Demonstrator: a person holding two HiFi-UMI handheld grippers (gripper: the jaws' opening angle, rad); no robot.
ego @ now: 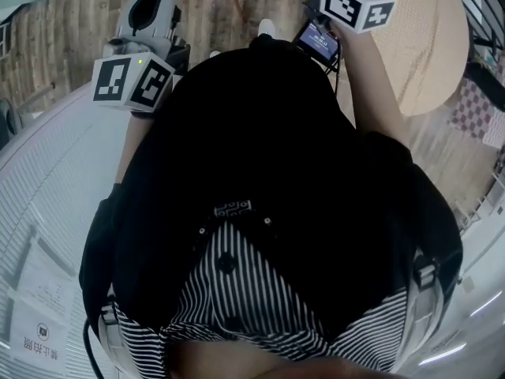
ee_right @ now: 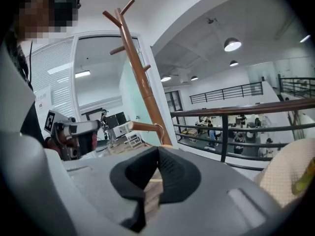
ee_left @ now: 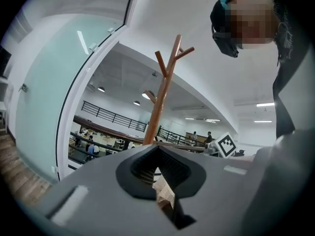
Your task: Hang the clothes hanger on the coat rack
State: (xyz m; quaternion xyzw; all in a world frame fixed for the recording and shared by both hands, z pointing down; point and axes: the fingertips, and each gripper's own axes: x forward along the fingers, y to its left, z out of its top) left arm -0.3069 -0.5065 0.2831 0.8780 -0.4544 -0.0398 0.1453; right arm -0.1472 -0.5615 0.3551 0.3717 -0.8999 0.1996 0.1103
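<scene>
Only readable thing I can find: a white sign at the head view's bottom-left, Chinese characters that look like 禁止拍照. The phone screen text is too tiny to read.

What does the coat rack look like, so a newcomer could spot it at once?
Find the tall teal glass wall beside the black railing; the coat rack stands in front of it. It is a slim reddish-brown wooden pole with short pegs angling upward like bare branches, the only tree-shaped thing there.
</scene>
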